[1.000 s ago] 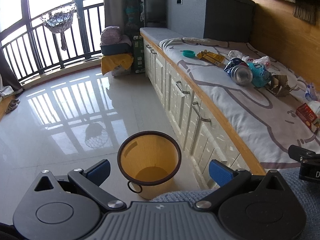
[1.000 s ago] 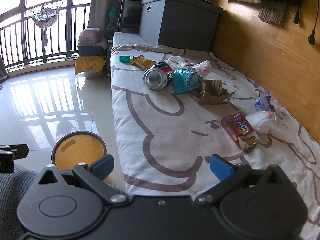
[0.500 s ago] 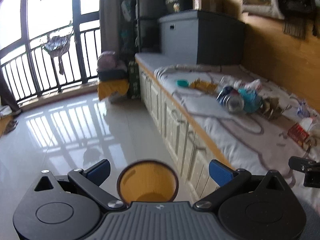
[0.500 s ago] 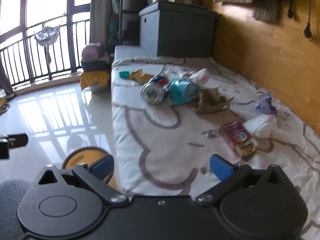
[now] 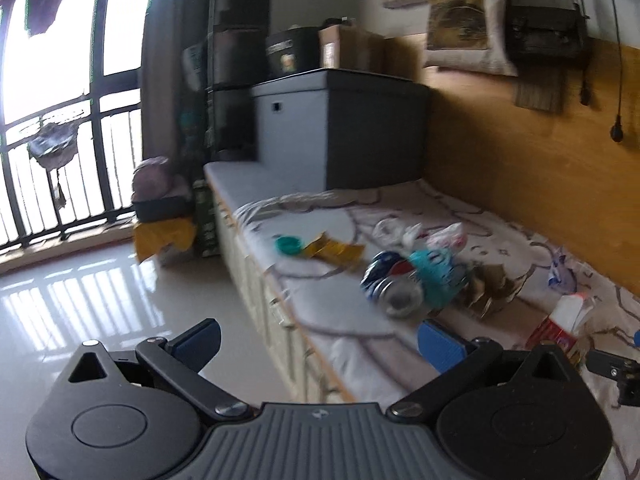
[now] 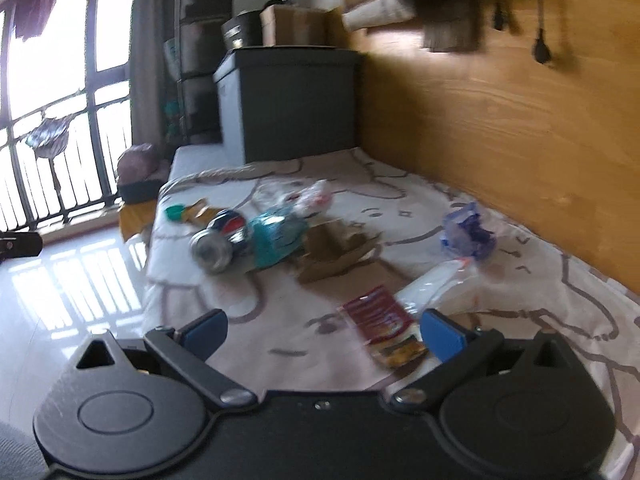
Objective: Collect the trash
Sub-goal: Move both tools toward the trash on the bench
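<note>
Across the bottom of the left wrist view the left tool (image 5: 318,338) stands wide, its blue pads well apart with nothing between them. Right of centre, on the patterned sheet (image 5: 352,320) of the bench bed, lies a blurred cluster of trash: a crushed can (image 5: 390,286) on its side, touching a teal packet (image 5: 438,278). Up and left of these sit a small teal cap (image 5: 288,245) and a yellow wrapper (image 5: 334,249) just beside it. A red carton (image 5: 558,326) lies at the right edge, near the other tool's tip. A grey box (image 5: 340,128) stands at the bed's far end, against the wooden wall (image 5: 520,152).

In the right wrist view, the right tool (image 6: 322,330) fills the lower frame, likewise wide and holding nothing. Just above its right pad lies the red carton (image 6: 384,326), beside a white plastic bag (image 6: 440,284). A blue wrapper (image 6: 466,232) sits farther right, near the wall. At centre, torn cardboard (image 6: 336,248) touches the teal packet (image 6: 276,236), with the can (image 6: 218,240) at its left.
</note>
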Demonstrator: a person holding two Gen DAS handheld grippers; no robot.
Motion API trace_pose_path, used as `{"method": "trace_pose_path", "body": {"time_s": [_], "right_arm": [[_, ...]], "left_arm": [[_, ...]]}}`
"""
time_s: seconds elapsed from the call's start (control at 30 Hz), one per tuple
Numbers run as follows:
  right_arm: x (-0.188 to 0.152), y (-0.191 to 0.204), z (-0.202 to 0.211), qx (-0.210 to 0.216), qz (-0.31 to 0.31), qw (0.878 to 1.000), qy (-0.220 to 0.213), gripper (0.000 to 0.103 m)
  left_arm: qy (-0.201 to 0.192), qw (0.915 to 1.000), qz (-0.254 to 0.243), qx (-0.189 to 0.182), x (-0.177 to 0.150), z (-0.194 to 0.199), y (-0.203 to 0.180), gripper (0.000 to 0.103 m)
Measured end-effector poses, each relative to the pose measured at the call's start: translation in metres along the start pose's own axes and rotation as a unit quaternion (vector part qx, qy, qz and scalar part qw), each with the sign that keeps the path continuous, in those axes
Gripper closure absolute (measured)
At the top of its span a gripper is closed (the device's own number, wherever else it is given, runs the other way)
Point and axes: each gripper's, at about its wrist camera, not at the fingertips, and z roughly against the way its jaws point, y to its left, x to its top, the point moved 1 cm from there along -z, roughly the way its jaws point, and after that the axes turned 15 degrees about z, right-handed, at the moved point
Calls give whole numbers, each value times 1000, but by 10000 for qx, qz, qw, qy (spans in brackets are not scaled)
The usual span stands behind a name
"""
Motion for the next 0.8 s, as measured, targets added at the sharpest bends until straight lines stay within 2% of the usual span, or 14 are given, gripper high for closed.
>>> {"method": "trace_pose_path", "body": {"time_s": [0.1, 0.23, 0.37, 0.47, 0.6, 0.73, 0.8], "right_arm": [[-6, -19, -10, -239, -111, 9997, 20, 0], [-18, -45, -24, -327, -362, 9988, 99, 0], [-29, -69, -41, -68, -736, 9972, 136, 0], [-36, -80, -56, -141, -837, 9960, 265, 0], [-41, -87, -73, -61, -870, 9954, 410, 0], [-42, -80, -86, 185, -519, 9972, 507, 1], [-43, -75, -92, 238, -277, 9978, 559, 12]], "left_arm": [[41, 9998, -83, -191, 7, -23, -17, 0], [195, 9986, -83, -475, 11, -58, -34, 0], [347, 9968, -42, -723, 10, -97, -50, 0], [530, 9950, -115, -841, 4, -127, -61, 0], [631, 9939, -266, -860, -8, -162, -76, 0], [606, 9942, -444, -768, -16, -191, -84, 0], [610, 9945, -459, -714, -20, -204, -85, 0]]}}
